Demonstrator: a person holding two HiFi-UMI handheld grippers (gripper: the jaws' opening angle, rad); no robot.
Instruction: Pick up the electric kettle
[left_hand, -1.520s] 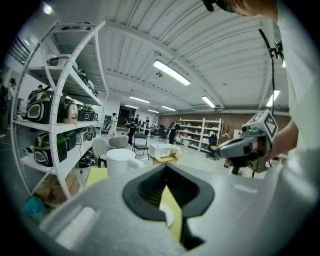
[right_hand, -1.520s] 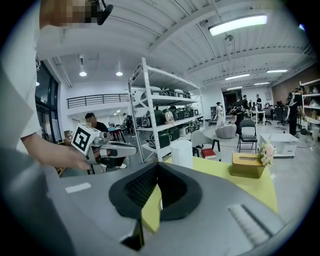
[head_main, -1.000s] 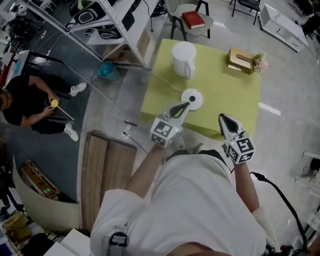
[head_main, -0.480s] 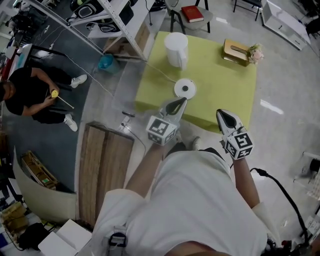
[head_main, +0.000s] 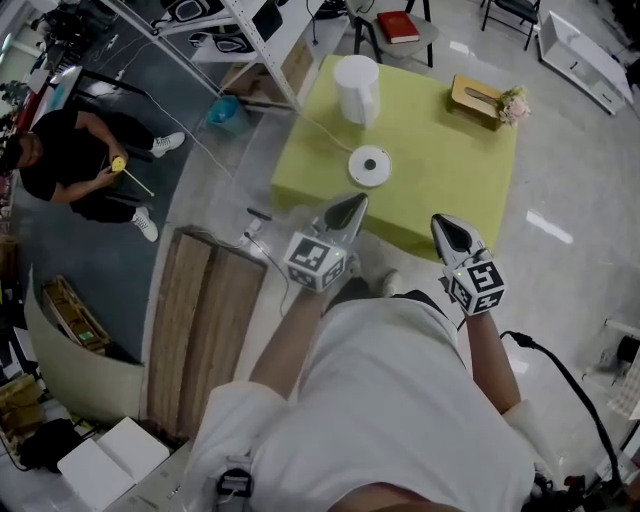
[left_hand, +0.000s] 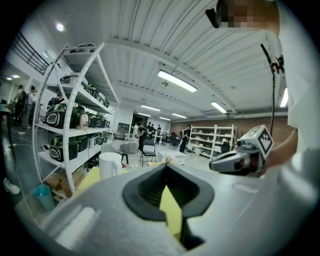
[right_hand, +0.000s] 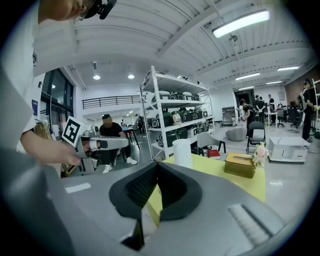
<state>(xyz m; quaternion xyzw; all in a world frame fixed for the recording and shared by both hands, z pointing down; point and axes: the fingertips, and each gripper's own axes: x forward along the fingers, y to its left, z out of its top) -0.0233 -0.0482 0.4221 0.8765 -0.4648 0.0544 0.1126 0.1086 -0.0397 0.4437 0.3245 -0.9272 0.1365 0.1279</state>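
Observation:
The white electric kettle (head_main: 357, 88) stands upright at the far left of the yellow-green table (head_main: 440, 190), apart from its round white base (head_main: 369, 165), which lies nearer to me. My left gripper (head_main: 347, 210) is shut and empty, its tip at the table's near edge, short of the base. My right gripper (head_main: 446, 231) is shut and empty too, over the near edge further right. In the left gripper view the kettle (left_hand: 110, 165) is ahead to the left. The right gripper view has the kettle (right_hand: 182, 152) ahead beyond the shut jaws.
A wooden tissue box (head_main: 475, 98) with flowers (head_main: 513, 103) sits at the table's far right. The base's cable (head_main: 305, 128) runs off the left edge to the floor. A chair with a red book (head_main: 404, 27), a shelf rack (head_main: 250, 40), floor boards (head_main: 205, 330) and a seated person (head_main: 70, 165) surround the table.
Both grippers have advanced toward the table's near edge and stayed shut. The kettle and its base have not moved on the table.

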